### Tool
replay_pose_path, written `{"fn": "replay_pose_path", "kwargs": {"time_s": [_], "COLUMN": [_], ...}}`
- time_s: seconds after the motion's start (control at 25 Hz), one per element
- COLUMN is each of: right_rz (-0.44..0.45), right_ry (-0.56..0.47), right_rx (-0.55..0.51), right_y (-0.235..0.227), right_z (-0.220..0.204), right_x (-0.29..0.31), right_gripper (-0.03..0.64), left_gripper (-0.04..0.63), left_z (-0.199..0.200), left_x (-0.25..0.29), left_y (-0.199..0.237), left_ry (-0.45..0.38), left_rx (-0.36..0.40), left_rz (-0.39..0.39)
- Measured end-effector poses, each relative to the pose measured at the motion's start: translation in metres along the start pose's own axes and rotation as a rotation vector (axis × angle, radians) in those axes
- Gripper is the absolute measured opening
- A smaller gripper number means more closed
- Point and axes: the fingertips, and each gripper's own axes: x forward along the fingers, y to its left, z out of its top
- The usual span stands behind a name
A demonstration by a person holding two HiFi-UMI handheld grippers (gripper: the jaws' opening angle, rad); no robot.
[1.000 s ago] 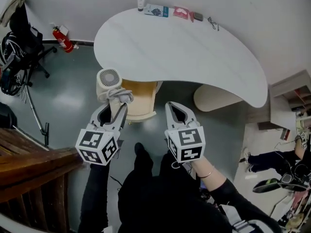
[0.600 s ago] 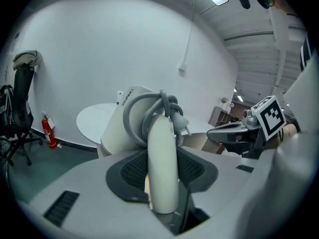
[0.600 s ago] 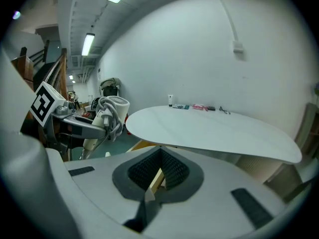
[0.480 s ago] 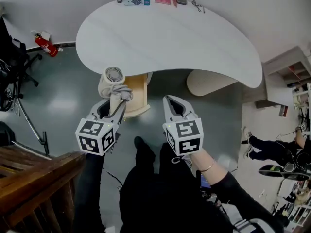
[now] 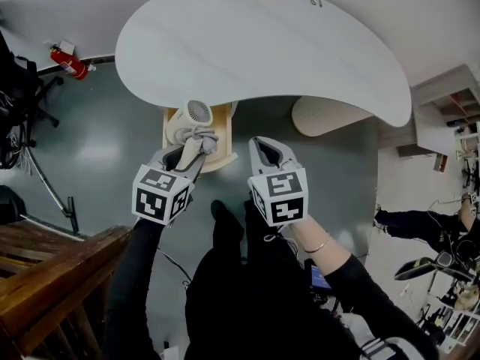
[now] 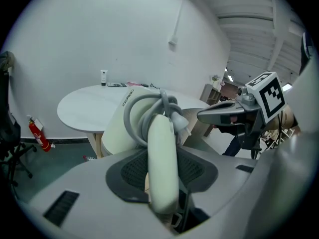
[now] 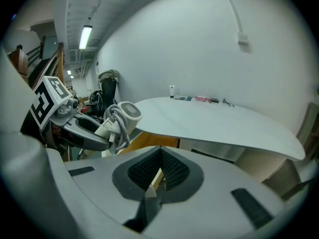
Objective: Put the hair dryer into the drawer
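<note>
The left gripper point(image 5: 187, 154) had its jaws clamped on the handle of the hair dryer point(image 5: 196, 118), holding it at frame centre over the open wooden drawer point(image 5: 223, 152) under the white table point(image 5: 262, 51), probably so that it could go straight in. The right gripper point(image 5: 264, 147) hung beside it, jaws together on nothing. Only the left gripper view showed the cord point(image 6: 149, 108) wound round the handle between the pads, and only the head view showed the drawer beneath.
</note>
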Motion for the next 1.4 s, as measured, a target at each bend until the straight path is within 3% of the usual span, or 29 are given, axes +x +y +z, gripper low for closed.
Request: {"fn": "replay_pose_path", "kwargs": {"time_s": [0.52,0.72,1.0,1.16,1.4], "right_rz": [0.013,0.019,0.035,0.051,0.071], "right_ry": [0.045,0.053,0.08,0.101,0.124], "right_rx": [0.026,0.037,0.037,0.034,0.032], "right_y": [-0.008,-0.011,-0.013,-0.011,-0.011], "right_z": [-0.012,-0.01,-0.016,-0.02,-0.024], "right_x": [0.022,0.028,0.036,0.043,0.056], "right_gripper": [0.002,0.002,0.002,0.002,0.002], "left_gripper": [0.166,0.166,0.166,0.166,0.166], "left_z": [-0.041,-0.049,-0.062,-0.069,-0.078], "left_x": [0.035,0.045,0.057,0.063,0.077], "left_y": [0.004,0.001,0.003,0.006,0.011], "left_ry": [0.264,0.357,0.49,0.565,0.641], "left_rx": [0.013,0.025,0.088,0.124,0.113], "left_rz": [-0.063,-0.126,-0.186,-0.203,-0.212]}}
